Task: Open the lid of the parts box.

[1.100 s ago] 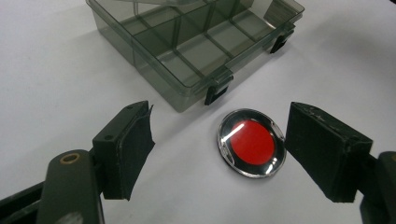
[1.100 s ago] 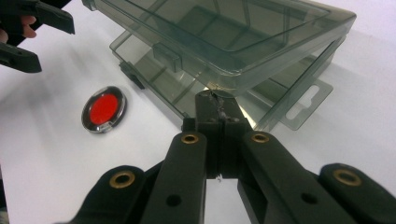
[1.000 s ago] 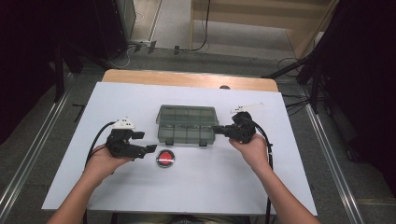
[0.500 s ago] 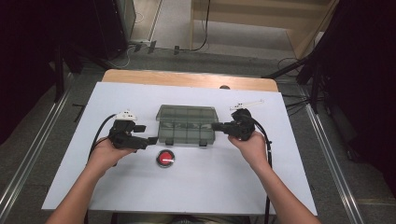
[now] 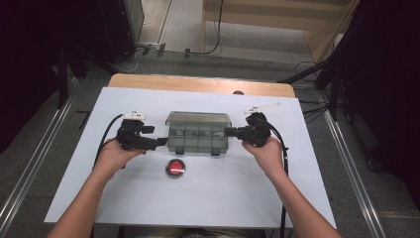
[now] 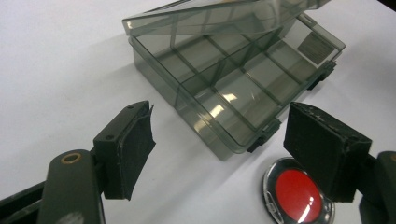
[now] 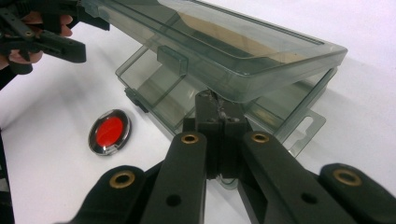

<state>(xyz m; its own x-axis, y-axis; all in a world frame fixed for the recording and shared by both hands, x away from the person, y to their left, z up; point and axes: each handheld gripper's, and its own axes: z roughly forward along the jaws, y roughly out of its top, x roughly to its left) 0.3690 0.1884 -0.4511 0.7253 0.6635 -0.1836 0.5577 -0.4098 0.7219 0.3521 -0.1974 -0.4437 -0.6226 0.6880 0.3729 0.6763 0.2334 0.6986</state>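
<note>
Lifting lid: R gripper [image 7: 219, 112] has jaws pressed together under the raised lid edge of the smoky transparent plastic compartment box [image 5: 198, 132] (lid partly up, hinged at far side), mid-table on white table sheet [image 5: 208, 198]. L gripper [image 6: 224, 140] jaws spread wide, just beside box's near-left corner. Round red button w/ chrome rim [image 5: 175, 168] near box front.

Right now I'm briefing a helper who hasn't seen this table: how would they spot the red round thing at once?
Start at the white table top, then find the smoky see-through compartment box in its middle, lid partly raised. Just in front of the box, toward the person, lies the small disc. It is the one round and red item here, with a shiny rim, between the left gripper and right gripper.
</note>
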